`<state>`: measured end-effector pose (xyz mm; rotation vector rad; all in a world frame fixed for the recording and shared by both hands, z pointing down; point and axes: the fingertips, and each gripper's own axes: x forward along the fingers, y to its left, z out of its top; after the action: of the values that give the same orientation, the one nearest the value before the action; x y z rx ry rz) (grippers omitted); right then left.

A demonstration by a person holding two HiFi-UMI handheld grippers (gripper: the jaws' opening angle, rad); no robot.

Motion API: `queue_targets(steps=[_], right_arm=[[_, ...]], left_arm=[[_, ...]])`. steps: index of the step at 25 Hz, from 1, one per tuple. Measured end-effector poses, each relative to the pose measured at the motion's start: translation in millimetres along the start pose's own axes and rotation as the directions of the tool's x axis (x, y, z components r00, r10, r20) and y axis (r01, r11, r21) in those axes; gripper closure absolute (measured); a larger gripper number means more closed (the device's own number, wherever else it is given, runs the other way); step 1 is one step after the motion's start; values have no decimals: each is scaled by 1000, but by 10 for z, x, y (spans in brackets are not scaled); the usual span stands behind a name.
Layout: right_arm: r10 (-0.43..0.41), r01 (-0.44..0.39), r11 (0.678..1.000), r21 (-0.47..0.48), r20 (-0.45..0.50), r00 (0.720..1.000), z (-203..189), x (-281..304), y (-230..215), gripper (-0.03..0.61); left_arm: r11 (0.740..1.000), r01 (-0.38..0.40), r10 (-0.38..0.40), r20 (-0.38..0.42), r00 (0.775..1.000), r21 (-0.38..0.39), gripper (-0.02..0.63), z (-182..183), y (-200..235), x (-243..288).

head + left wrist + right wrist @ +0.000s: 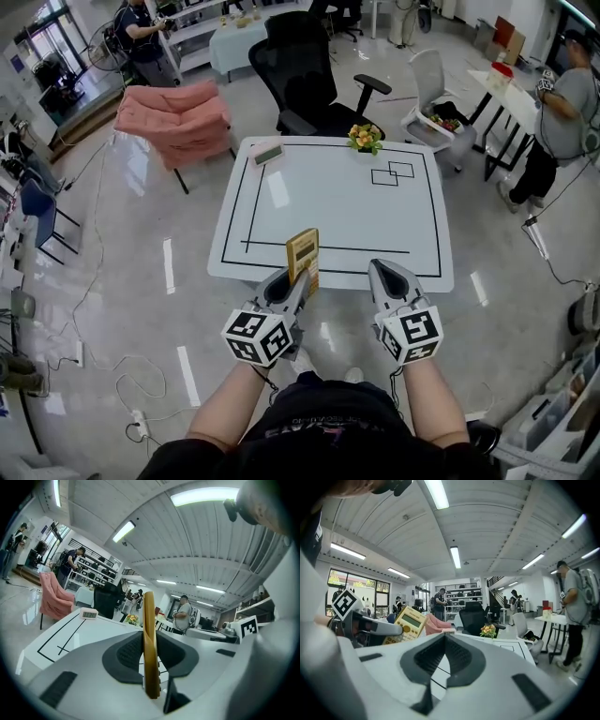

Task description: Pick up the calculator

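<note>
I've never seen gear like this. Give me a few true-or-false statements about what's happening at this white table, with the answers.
1. The left tongs grip the yellow calculator. True.
2. The right tongs hold the flowers. False: they are shut on nothing, and the flowers sit at the far edge of the table.
3. The calculator lies flat on the table. False: it stands on edge between the left tongs, off the table.
4. A small white gadget with a screen sits near the table's far left corner. True.
5. A black office chair stands beyond the table. True.
</note>
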<state>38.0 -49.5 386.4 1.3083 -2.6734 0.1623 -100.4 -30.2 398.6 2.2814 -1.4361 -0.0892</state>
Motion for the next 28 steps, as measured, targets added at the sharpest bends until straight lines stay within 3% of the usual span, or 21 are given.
queue_targets(steps=[16,28], right_arm=[[167,-166,986,8,-31,986,-440,-877,37,577],[172,-172,985,21,10,985,-361,-1141,-87,577]], left_arm=[[990,-137,137,9,990,-41,534,-797,-875,-519],[991,-130,131,36,991,-22,534,-782,-1203,-504]])
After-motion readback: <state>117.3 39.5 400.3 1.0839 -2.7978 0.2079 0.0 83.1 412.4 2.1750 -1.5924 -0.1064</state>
